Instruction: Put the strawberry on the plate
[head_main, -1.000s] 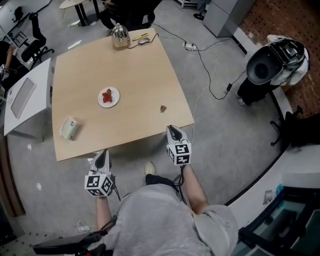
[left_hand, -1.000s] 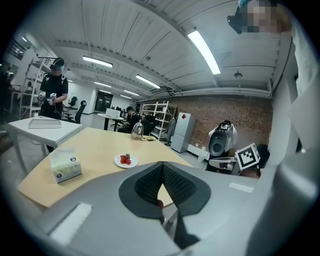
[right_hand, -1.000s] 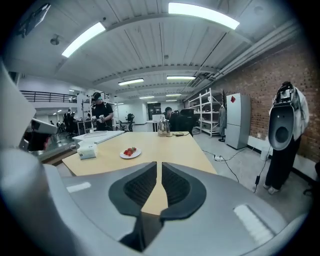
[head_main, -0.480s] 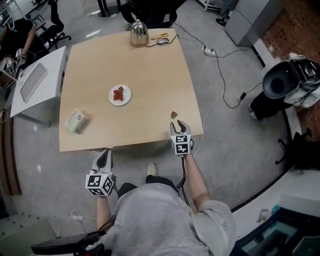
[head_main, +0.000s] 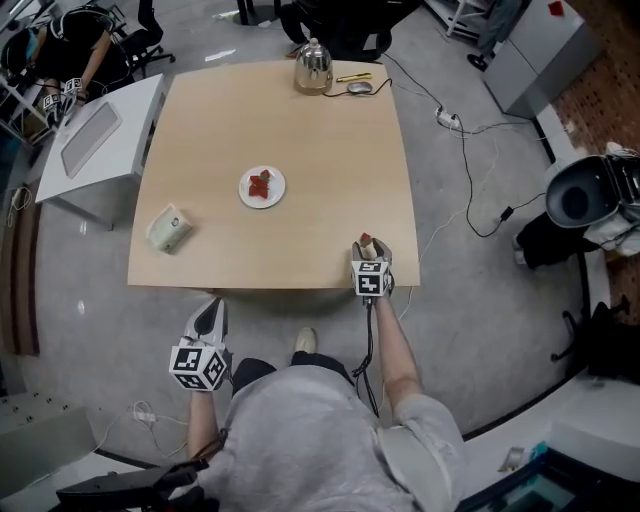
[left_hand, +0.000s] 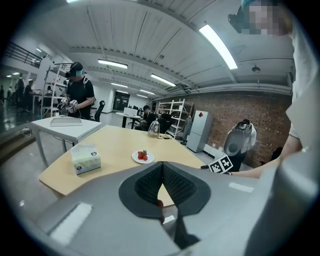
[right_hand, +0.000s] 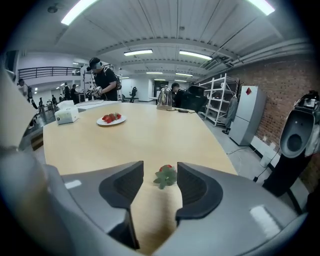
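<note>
Strawberry (right_hand: 166, 175) lies loose between right gripper (right_hand: 160, 167) jaws, which have just been opening.
Leaves face gripper, tip away; plate (head_main: 243, 188) holds strawberries (head_main: 261, 185); left gripper (left_hand: 161, 170) clenched.

1. Open-plan lab or workshop hall, not a home: bare grey concrete floor (head_main: 480, 300) and a ribbed ceiling hung with long strip lights (right_hand: 137, 52).
2. Brick wall (right_hand: 275, 85) down one side, with open metal shelving (right_hand: 220, 100) and a tall grey cabinet (right_hand: 245, 115) along it.
3. Plain wooden bench (head_main: 300, 130) mid-floor. A power strip (head_main: 447, 118) lies beside it, and loose cables trail off across the concrete.
4. White side table (head_main: 110, 150) close by. Another person (right_hand: 104, 77) in headgear stands working there.
</note>
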